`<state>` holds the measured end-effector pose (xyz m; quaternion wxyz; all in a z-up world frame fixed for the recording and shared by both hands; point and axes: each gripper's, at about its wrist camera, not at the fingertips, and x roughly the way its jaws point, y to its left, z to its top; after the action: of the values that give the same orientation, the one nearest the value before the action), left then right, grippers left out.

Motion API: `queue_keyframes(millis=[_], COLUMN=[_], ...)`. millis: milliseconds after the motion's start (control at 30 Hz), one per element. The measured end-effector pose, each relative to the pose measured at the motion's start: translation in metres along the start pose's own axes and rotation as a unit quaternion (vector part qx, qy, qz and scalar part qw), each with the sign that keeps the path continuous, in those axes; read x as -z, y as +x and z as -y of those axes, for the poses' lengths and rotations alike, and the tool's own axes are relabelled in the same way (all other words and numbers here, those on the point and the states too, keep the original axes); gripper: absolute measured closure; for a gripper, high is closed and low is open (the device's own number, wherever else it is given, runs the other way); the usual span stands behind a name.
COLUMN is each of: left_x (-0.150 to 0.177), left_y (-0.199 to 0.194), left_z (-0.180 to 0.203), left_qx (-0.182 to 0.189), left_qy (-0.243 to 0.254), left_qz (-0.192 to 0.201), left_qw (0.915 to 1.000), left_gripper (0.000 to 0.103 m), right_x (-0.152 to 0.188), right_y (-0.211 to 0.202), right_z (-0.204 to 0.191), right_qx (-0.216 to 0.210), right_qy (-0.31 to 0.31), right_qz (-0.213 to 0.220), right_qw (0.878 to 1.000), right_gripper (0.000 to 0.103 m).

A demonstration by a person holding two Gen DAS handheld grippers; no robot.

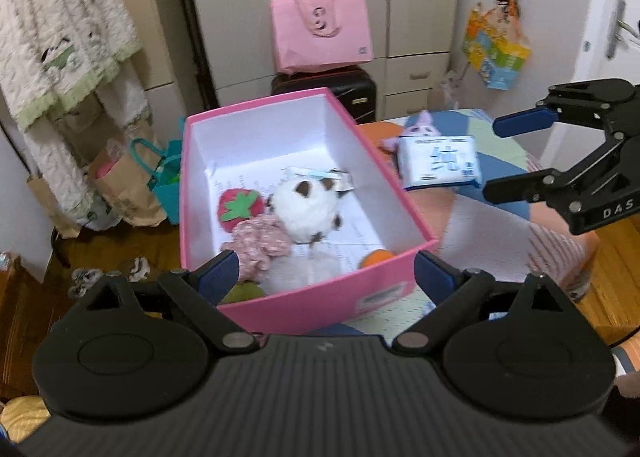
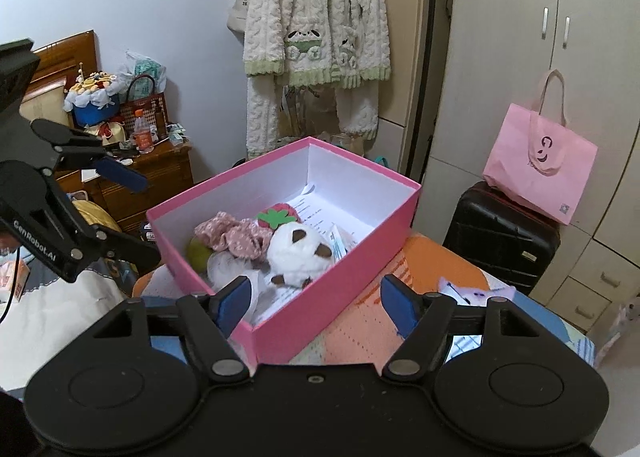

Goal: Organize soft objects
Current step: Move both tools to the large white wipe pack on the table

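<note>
A pink box (image 1: 320, 297) (image 2: 280, 329) stands on a patchwork-covered table. Inside lie a white plush panda (image 1: 308, 209) (image 2: 298, 257), a red strawberry plush (image 1: 240, 205) (image 2: 278, 217), a pink floral scrunchie (image 1: 260, 241) (image 2: 232, 235), a green soft item (image 2: 198, 253), an orange ball (image 1: 378, 257) and a tissue packet (image 1: 320, 175). A white tissue pack (image 1: 440, 163) and a pale purple plush (image 1: 424, 129) (image 2: 476, 291) lie on the table beside the box. My left gripper (image 1: 326, 273) (image 2: 132, 217) is open and empty at the box's near edge. My right gripper (image 2: 316, 301) (image 1: 490, 155) is open and empty over the box's corner.
A pink tote bag (image 1: 320, 29) (image 2: 540, 165) sits on a black suitcase (image 2: 500, 241) by the wardrobe. Fleece pajamas (image 2: 316, 41) hang behind the box. Paper bags (image 1: 128, 185) stand on the floor. A wooden nightstand (image 2: 152, 177) holds clutter.
</note>
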<state>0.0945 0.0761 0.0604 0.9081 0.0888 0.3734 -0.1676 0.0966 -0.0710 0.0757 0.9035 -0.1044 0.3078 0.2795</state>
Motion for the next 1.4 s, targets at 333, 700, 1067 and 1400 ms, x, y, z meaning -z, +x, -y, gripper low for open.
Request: queue_keyframes(millis=[333, 700, 1067, 1400], left_x=[-0.001, -0.026, -0.055, -0.07], left_y=[-0.006, 0.024, 0.094, 0.175], left_z=[0.059, 0.124, 0.158, 0.155], left_qx=[0.006, 0.063, 0.087, 0.045], left_qy=[0.06, 0.087, 0.05, -0.002], left_qz=[-0.002, 0.029, 0.069, 0.09], left_qw=[0.9982, 0.9938, 0.9925, 0.9949], left_gripper=[0.008, 0.008, 0.008, 0.01], right_x=[0.046, 0.102, 0.124, 0.134], right_y=[-0.05, -0.073, -0.026, 0.041], right_z=[0.004, 0.037, 0.086, 0.117], right_qx=[0.009, 0.022, 0.066, 0.086], right_qy=[-0.006, 0.012, 0.014, 0.041], right_qz=[0.029, 0.058, 0.096, 0.07], right_qw=[1.0, 0.998, 0.993, 0.993], right_gripper=[0.023, 0.019, 0.019, 0.019])
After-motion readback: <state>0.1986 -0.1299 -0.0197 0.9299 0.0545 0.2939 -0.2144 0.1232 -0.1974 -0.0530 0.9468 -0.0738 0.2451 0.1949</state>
